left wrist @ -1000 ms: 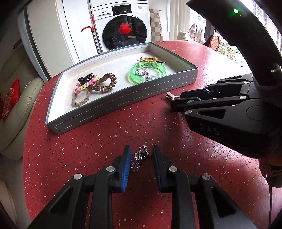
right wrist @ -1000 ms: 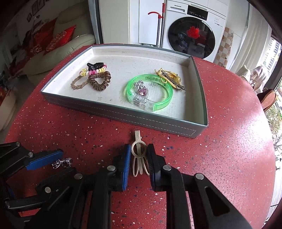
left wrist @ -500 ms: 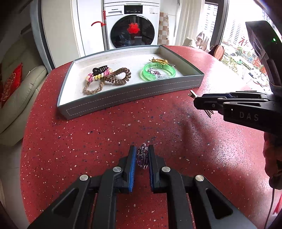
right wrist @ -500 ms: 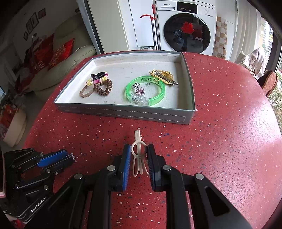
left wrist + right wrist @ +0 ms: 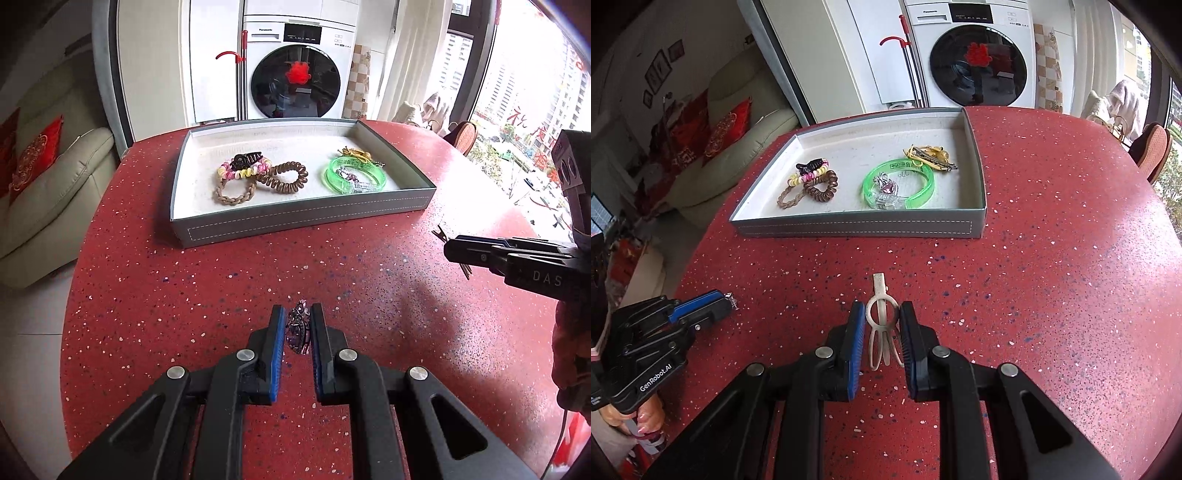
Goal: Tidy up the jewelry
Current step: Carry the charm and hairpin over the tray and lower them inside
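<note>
My left gripper point(image 5: 297, 322) is shut on a small purple-and-silver sparkly hair clip point(image 5: 298, 329), held above the red speckled table point(image 5: 184, 295). My right gripper point(image 5: 882, 321) is shut on a beige loop-shaped hair clip point(image 5: 882, 317), its tip pointing toward the grey tray point(image 5: 857, 227). That tray point(image 5: 303, 218) holds a braided tan hair tie point(image 5: 234, 192), a brown spiral tie point(image 5: 282, 177), a beaded bracelet point(image 5: 243, 170), a green bangle point(image 5: 356, 173) and a yellow clip point(image 5: 354, 152). Each gripper shows in the other's view: the right gripper point(image 5: 448, 246), the left gripper point(image 5: 728, 301).
A washing machine point(image 5: 299, 70) and a red-handled mop point(image 5: 242, 74) stand beyond the table's far edge. A cream sofa with red cushions point(image 5: 44, 184) lies to the left. A hand point(image 5: 642, 421) holds the left gripper's handle. Windows and a wicker chair point(image 5: 1152, 147) are at the right.
My left jaws closed on the sparkly clip and lifted it off the table. Both grippers rose and drew back from the tray, rolling to level; the right kept its beige clip.
</note>
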### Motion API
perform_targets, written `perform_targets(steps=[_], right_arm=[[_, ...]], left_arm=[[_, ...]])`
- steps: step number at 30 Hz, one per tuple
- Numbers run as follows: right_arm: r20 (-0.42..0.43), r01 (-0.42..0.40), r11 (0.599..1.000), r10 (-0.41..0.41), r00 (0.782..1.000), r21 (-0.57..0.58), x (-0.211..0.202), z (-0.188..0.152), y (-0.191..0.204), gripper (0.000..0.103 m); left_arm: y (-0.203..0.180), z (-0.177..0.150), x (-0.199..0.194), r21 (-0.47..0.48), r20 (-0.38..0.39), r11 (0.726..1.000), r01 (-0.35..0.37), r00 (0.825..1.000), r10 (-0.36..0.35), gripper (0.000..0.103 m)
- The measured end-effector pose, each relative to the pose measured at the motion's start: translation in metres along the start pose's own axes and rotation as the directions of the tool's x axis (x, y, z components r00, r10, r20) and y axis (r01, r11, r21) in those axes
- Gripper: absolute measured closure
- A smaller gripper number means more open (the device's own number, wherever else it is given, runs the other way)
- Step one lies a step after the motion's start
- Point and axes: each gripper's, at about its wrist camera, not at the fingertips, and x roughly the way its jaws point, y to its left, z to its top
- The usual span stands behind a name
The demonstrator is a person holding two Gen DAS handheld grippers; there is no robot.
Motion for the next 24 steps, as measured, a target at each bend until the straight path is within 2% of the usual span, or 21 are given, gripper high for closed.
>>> perform_targets(steps=[11, 19, 24], right_arm=[[0.016, -0.009, 1.000, 0.009, 1.000, 0.011, -0.015, 0.008, 0.000, 0.082], [0.053, -0.012, 1.000, 0.013, 0.999, -0.010, -0.019, 0.046, 0.006, 0.082], [0.062, -0.019, 1.000, 0.019, 0.998, 0.001, -0.011, 0.074, 0.006, 0.082]], left_arm=[[-0.001, 0.017, -0.009, -0.016, 0.049, 1.000, -0.001, 0.999, 0.002, 0.071], [0.008, 0.055, -0.009, -0.031, 0.092, 0.999, -0.028, 0.995, 0.031, 0.071], [0.019, 0.082, 0.007, -0.060, 0.080, 0.997, -0.041, 0.996, 0.045, 0.071]])
